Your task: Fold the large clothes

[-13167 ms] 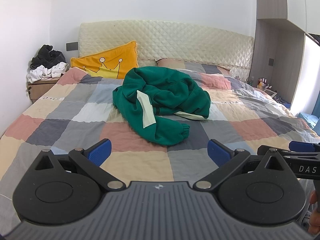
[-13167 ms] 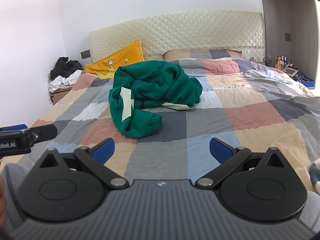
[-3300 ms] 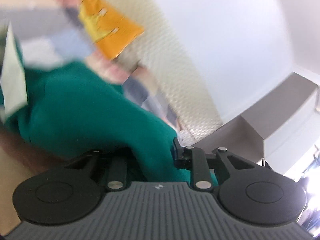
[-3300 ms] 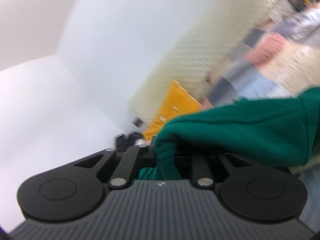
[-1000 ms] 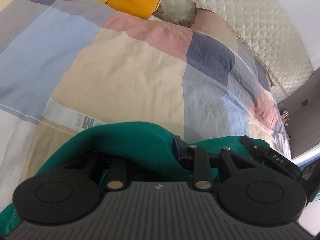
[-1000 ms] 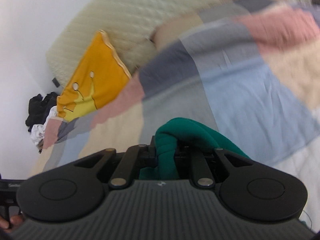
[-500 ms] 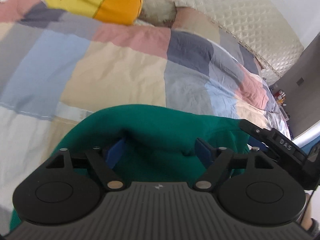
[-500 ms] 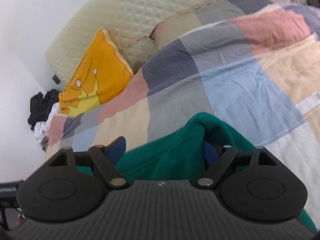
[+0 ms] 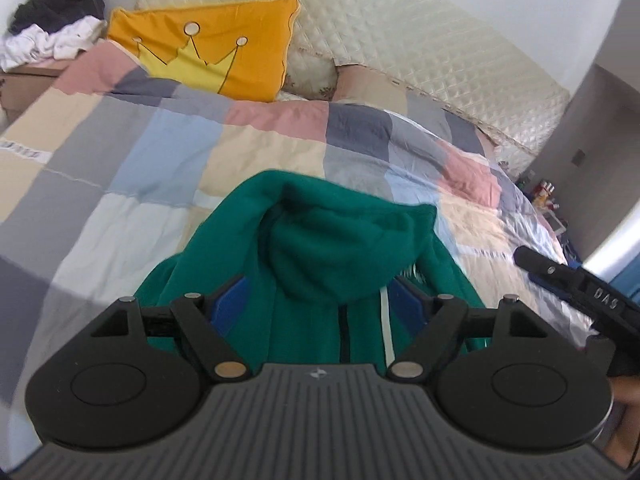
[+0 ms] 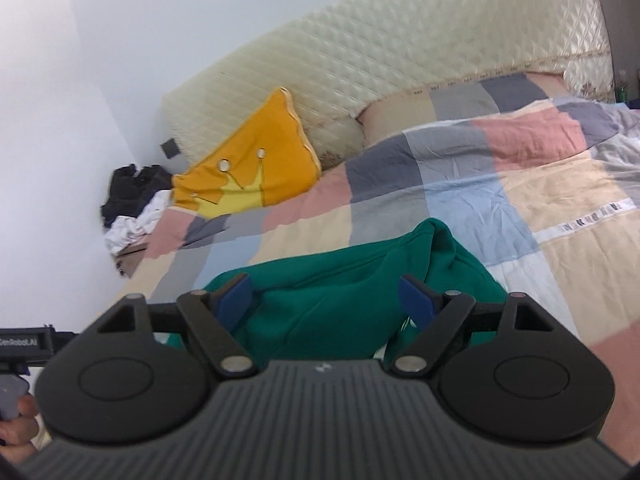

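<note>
A green hooded sweatshirt [image 9: 340, 248] lies on the patchwork bedspread [image 9: 160, 152], hood pointing toward the headboard, zipper and a pale drawstring running down toward me. My left gripper [image 9: 320, 300] is open just above its chest, blue pads either side of the zipper, holding nothing. In the right wrist view the same sweatshirt [image 10: 340, 280] lies below my right gripper [image 10: 328, 300], which is open and empty over the hood and shoulder area. The right gripper's tool shows at the right edge of the left wrist view [image 9: 576, 284].
An orange crown pillow [image 9: 208, 48] leans on the quilted cream headboard [image 9: 400, 40]. A pile of black and white clothes [image 9: 48, 36] sits on a bedside box at the far left. A second pillow [image 10: 420, 108] lies under the headboard. A wardrobe [image 9: 592, 128] stands at the right.
Both grippers have opened and let go of the green sweatshirt, which now lies spread on the bed. Both have drawn back and up from it.
</note>
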Demonstrator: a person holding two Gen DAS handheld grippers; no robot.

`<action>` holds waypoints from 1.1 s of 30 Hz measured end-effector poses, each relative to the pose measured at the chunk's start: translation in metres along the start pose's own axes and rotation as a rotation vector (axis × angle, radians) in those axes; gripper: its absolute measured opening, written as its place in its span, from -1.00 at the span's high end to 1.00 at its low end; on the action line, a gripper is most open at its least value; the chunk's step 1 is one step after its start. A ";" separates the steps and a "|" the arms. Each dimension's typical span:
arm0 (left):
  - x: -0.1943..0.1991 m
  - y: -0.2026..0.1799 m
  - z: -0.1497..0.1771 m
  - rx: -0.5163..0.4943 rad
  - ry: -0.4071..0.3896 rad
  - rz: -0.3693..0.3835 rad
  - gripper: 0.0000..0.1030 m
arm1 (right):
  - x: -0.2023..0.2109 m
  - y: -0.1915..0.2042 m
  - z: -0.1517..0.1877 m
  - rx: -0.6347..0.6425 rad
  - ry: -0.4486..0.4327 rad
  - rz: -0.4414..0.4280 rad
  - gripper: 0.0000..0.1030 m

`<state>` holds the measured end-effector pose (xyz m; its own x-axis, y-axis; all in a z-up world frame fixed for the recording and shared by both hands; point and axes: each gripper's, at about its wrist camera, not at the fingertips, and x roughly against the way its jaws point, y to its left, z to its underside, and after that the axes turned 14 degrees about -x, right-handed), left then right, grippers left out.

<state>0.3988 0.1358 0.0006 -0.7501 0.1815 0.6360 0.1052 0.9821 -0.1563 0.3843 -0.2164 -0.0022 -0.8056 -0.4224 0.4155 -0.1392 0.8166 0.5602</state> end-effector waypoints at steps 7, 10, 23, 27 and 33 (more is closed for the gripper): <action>0.094 -0.011 0.065 -0.008 -0.036 -0.022 -0.58 | 0.092 0.024 0.043 0.066 -0.046 -0.008 -0.60; 0.127 -0.010 0.090 -0.001 -0.050 -0.031 -0.58 | 0.123 0.028 0.065 0.078 -0.056 -0.010 -0.60; 0.187 0.045 0.198 0.013 -0.042 -0.046 -0.58 | 0.186 0.019 0.158 0.105 -0.047 0.024 -0.60; 0.186 0.080 0.224 0.054 0.005 -0.059 -0.58 | 0.177 0.001 0.182 0.085 -0.017 0.043 -0.60; 0.157 0.120 0.244 0.137 0.103 0.043 -0.56 | 0.150 -0.016 0.199 0.015 0.050 0.062 -0.59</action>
<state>0.1342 0.2700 -0.1027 -0.6750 0.2348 0.6994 0.0405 0.9584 -0.2827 0.1516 -0.2145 -0.0916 -0.7831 -0.3898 0.4846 -0.0988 0.8472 0.5220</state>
